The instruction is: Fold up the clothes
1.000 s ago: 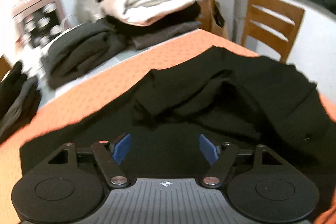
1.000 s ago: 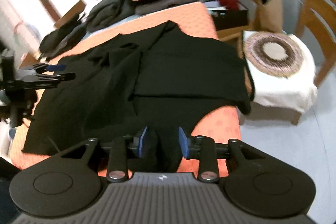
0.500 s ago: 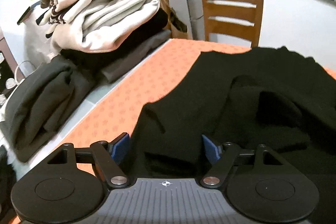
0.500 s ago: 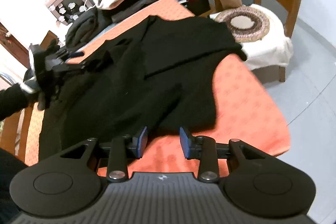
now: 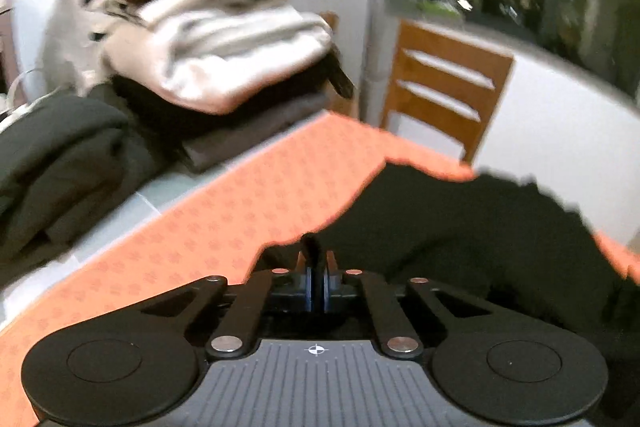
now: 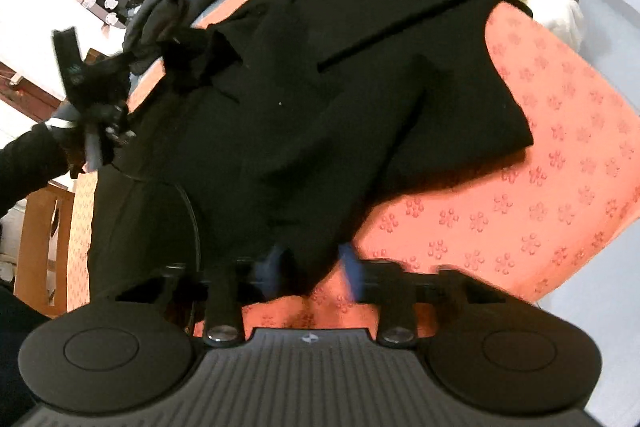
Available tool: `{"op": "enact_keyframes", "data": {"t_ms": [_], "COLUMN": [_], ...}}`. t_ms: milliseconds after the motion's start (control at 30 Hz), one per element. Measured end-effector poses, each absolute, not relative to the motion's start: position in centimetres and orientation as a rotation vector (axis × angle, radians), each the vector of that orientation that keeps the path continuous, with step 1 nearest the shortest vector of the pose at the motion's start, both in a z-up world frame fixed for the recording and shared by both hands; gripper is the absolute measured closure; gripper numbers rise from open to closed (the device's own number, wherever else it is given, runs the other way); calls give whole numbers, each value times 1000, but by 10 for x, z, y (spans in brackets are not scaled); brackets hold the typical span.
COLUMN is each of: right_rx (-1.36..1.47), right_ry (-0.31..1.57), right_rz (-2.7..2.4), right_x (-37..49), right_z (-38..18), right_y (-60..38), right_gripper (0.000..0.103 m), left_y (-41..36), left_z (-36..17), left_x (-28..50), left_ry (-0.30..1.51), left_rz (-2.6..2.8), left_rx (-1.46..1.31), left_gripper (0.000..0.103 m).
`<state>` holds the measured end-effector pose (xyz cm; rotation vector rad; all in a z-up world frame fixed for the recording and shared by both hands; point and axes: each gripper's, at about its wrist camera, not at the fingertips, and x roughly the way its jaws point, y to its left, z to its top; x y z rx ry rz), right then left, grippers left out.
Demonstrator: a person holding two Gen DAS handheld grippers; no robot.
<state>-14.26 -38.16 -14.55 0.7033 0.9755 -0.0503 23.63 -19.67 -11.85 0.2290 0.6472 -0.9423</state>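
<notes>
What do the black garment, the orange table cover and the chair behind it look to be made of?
Black garment: soft matte fabric, perhaps knit or fleece; it drapes and creases without shine. Orange table cover: thin cloth or plastic with a repeating flower print; which is unclear. Chair: wood with a warm smooth finish, slatted back.

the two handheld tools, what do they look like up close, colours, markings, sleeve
Both match: the left tool and right tool have black linkage arms with silver rivets, blue pads, round black discs either side, and a ribbed grey body with a small crosshair mark. In the right wrist view, the person's left arm wears a black sleeve.
</notes>
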Motion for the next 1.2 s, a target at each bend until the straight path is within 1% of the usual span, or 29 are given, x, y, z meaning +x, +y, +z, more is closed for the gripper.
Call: {"op": "enact_keyframes", "data": {"t_ms": [33, 133, 333, 467, 533, 567, 667, 767, 800, 833, 867, 933, 1033, 1200], "right_rx": [692, 655, 582, 559, 538, 528, 494, 476, 473, 470, 466, 463, 461, 443], "right_ry": [979, 991, 1036, 1067, 1061, 1058, 1047, 1040, 1039, 1038, 1035, 1023, 1006, 984], "right_rz": [-46, -31, 29, 51, 40, 35, 16, 6, 0, -6, -14, -36, -62, -86], "right_x": [-143, -145, -141, -136, -135, -134, -134, -136, -136, -137, -138, -141, -147, -149], "right_z": [-144, -138, -122, -119, -115, -113, -107, -103, -102, -102, -100, -97, -95, -90], "right_y": [-380, -374, -362, -358, -358, -358, -361, -363, -362, -363, -366, -370, -379, -396], "right_gripper": [99, 99, 99, 95, 94, 89, 81, 80, 80, 79, 79, 78, 78, 78], "left_y": [-192, -178, -156, -142, -139, -137, -140, -141, -141, -141, -140, -139, -136, -133], "left_z": [-109, -81, -59, -44, -50, -53, -65, -77, -80, -81, -81, -78, -76, -77], "left_x": [239, 245, 256, 263, 264, 264, 265, 270, 271, 271, 270, 262, 249, 214], "left_ry": [652, 655, 679, 694, 708, 714, 709, 723, 729, 739, 749, 748, 778, 839], "left_rz": [-918, -851, -715, -626, -625, -624, -616, -612, -620, -641, -661, -688, -726, -790], "left_rx": [191, 117, 179, 219, 224, 228, 272, 266, 254, 233, 212, 191, 166, 94], "left_gripper": [96, 96, 96, 96, 96, 96, 96, 94, 91, 76, 56, 41, 36, 36]}}
